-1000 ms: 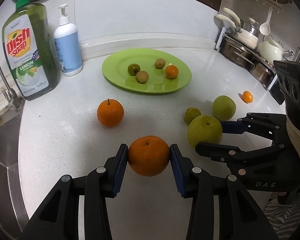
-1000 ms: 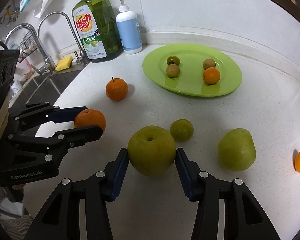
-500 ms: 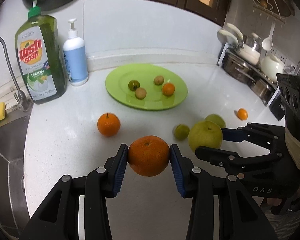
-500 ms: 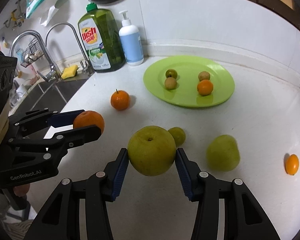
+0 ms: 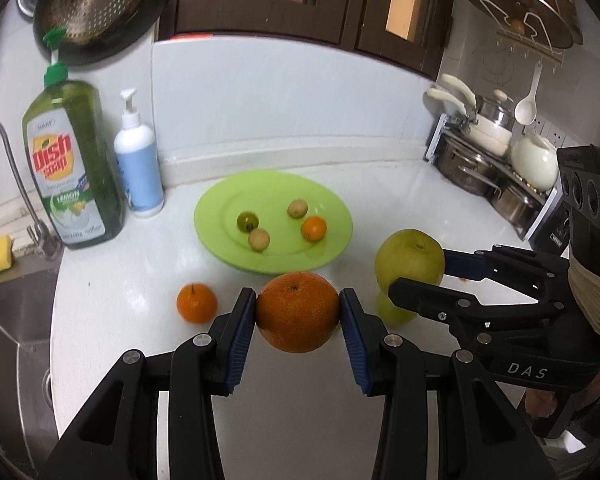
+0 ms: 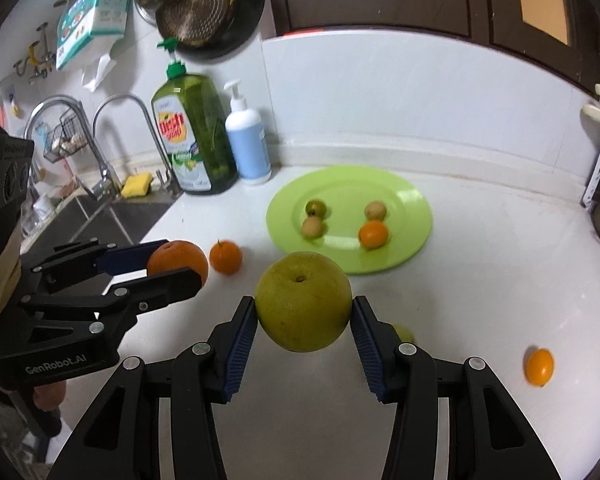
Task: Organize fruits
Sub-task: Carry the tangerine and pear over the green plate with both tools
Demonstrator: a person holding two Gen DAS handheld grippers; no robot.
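A large orange (image 5: pixel 298 312) is clamped between the blue pads of the left hand-held gripper (image 5: pixel 298 314) and held clear of the white desk (image 5: pixel 120 272). A big green apple-like fruit (image 6: pixel 303 301) is gripped in the same way by the right hand-held gripper (image 6: pixel 304 304), also off the desk. Ahead of both hand-held grippers a green plate (image 5: pixel 220 216) is seen, carrying four small fruits: a dark green one (image 5: pixel 247 221), two tan ones and a small orange one (image 5: pixel 314 228).

In the left wrist view a small tangerine (image 5: pixel 197 303) lies on the desk just left of the left hand-held gripper's fingers, and a smaller green fruit (image 5: pixel 392 312) is partly hidden behind the lower finger of the right hand-held gripper. Pots and a white kettle (image 5: pixel 534 160) on a rack far to the right are shown in this view only.

In the right wrist view an orange kumquat (image 6: pixel 539 367) is shown on the desk to the right of the right hand-held gripper; it cannot be made out in the other view. A sink, two taps and a yellow sponge (image 6: pixel 136 185) are also seen more fully there. The dish soap bottle (image 6: pixel 194 136) and a white pump bottle (image 6: pixel 247 144) stand behind the plate, to its left, in both views.
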